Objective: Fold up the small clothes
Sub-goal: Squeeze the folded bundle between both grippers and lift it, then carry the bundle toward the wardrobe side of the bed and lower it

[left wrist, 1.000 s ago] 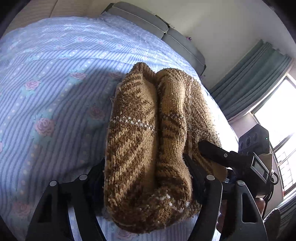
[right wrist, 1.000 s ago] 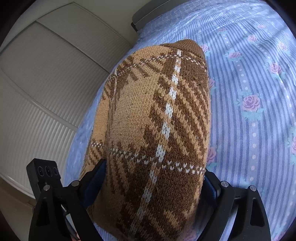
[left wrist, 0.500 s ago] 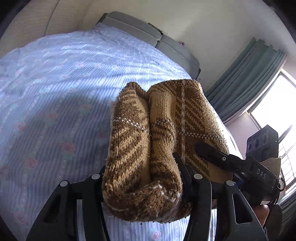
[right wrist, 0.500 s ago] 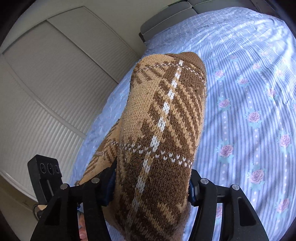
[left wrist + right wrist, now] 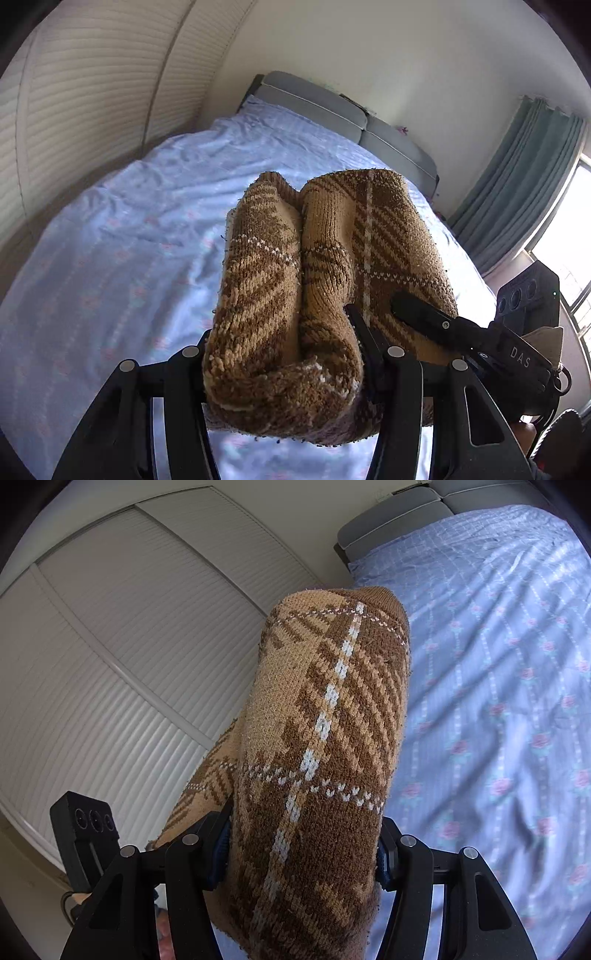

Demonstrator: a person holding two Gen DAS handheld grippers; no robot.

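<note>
The folded brown plaid sweater (image 5: 317,295) is clamped at its near end by both the left gripper (image 5: 284,373) and the right gripper (image 5: 303,853), its long axis extending forward above the bed (image 5: 122,236).

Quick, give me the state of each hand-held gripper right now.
Left hand-held gripper: closed on the folded brown knit sweater.
Right hand-held gripper: closed on the same sweater.
</note>
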